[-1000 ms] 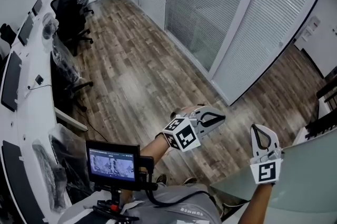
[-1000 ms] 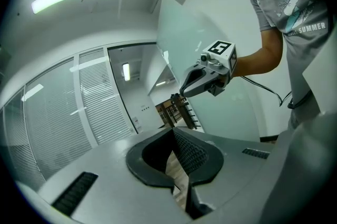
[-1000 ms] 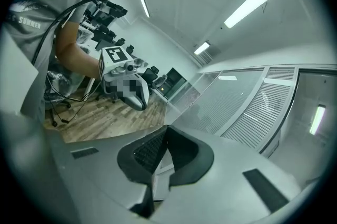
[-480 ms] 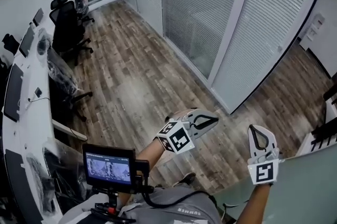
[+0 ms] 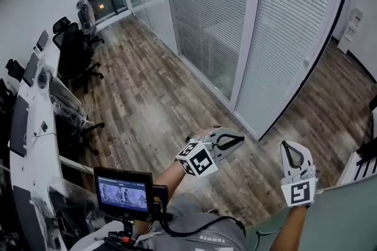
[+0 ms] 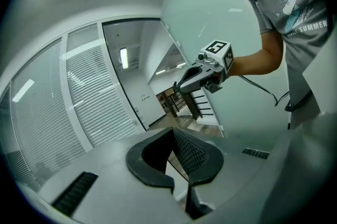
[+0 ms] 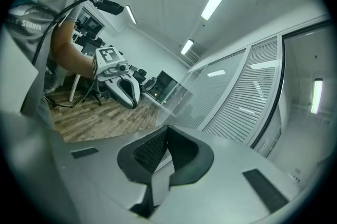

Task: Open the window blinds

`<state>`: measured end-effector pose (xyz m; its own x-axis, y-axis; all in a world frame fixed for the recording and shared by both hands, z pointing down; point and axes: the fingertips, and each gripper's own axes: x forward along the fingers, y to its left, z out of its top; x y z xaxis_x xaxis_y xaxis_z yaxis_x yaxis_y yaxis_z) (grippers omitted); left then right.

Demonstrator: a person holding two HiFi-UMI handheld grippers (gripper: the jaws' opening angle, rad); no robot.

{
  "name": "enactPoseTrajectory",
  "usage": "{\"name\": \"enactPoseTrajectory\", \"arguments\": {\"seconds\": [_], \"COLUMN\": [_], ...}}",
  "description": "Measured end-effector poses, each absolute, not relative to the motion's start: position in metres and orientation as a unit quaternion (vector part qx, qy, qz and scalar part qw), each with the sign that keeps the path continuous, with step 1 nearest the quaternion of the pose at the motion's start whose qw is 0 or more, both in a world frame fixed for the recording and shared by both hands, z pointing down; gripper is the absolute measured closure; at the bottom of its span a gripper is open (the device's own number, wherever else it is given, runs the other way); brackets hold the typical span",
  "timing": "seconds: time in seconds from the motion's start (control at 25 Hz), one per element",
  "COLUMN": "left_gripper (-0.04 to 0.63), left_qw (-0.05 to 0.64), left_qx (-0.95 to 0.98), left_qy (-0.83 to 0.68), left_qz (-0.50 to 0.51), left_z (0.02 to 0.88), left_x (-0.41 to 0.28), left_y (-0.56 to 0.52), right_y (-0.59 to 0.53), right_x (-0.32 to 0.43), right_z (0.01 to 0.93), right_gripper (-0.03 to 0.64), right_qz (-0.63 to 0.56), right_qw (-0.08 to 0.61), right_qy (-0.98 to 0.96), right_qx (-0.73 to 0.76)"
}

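A wood-plank floor (image 5: 147, 96) is seen across the middle. Black office chairs (image 5: 73, 58) are ranged at ten o'clock, beside a long white desk (image 5: 34, 103) at nine o'clock. A small lit screen (image 5: 122, 194) is mounted at seven o'clock.

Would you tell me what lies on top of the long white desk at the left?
On the long white desk sit several black monitors and a small dark object with a cable. Its edge is partly covered by plastic-wrapped chairs.
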<state>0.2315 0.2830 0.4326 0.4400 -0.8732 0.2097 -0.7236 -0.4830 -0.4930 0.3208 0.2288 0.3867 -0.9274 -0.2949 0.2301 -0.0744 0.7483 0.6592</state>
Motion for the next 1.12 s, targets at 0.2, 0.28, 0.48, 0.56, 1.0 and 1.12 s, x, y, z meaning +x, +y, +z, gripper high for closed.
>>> {"name": "enactPoseTrajectory", "arguments": {"seconds": [0.2,0.28,0.48,0.56,1.0,1.12], "left_gripper": [0.591,0.591,0.591,0.591,0.591,0.591], "left_qw": [0.169,0.172,0.187,0.195,0.197,0.198], "left_qx": [-0.839,-0.843,-0.854,-0.859,-0.885,-0.885], "left_qy": [0.470,0.462,0.447,0.438,0.387,0.385], "left_qz": [-0.218,-0.217,-0.192,-0.181,-0.166,-0.172], "left_z": [0.438,0.442,0.431,0.425,0.446,0.452], "left_x": [0.193,0.172,0.104,0.079,-0.006,-0.018], "left_y": [0.216,0.186,0.110,0.080,-0.087,-0.133], "right_y": [0.165,0.137,0.079,0.055,-0.100,-0.150], "right_x": [0.289,0.271,0.206,0.180,0.105,0.092], "right_z": [0.396,0.400,0.398,0.393,0.414,0.421], "right_gripper": [0.623,0.623,0.623,0.623,0.623,0.623], "right_qz": [-0.340,-0.349,-0.374,-0.375,-0.339,-0.335], "right_qw": [0.175,0.193,0.228,0.235,0.276,0.270], "right_qy": [-0.917,-0.909,-0.887,-0.883,-0.873,-0.875], "right_qx": [0.112,0.125,0.147,0.156,0.219,0.222]}}
